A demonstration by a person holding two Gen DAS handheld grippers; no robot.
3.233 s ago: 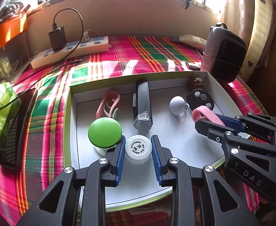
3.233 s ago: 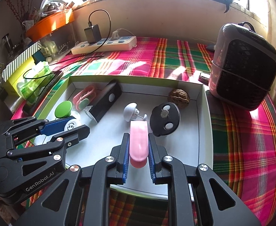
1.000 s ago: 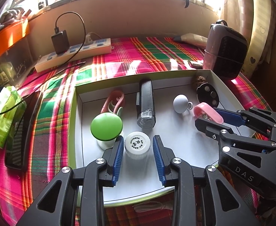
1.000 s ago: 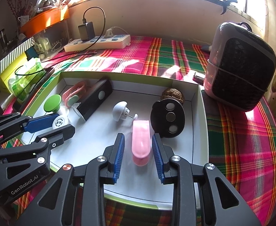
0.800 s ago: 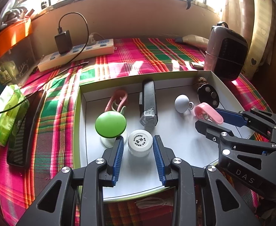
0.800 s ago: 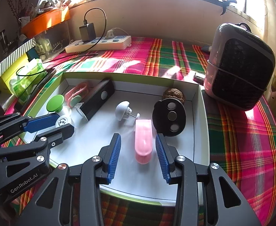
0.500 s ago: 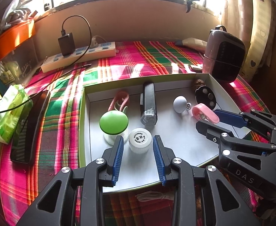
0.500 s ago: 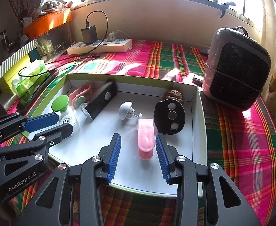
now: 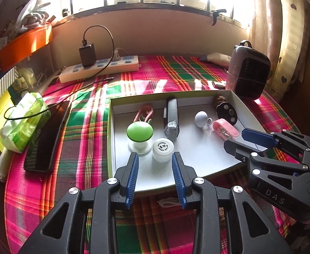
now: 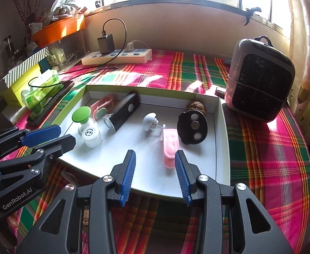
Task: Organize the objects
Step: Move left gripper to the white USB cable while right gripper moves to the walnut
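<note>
Left gripper (image 9: pixel 155 158), right gripper (image 10: pixel 155 156): black plastic frames, blue ribbed pads, silver screws; markings "GenRobot.AI", "DAS".

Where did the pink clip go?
The pink clip lies in the white tray, right side, beside the black oval disc and just ahead of the open right gripper.

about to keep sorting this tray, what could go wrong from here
The white-capped jar stands almost against the green-topped bottle; a finger of the left hand-held gripper closing on the jar could tip the bottle.

The pink case lies beside the black disc, so the right hand-held gripper may nudge it.

The tray could slide on the cloth.
</note>
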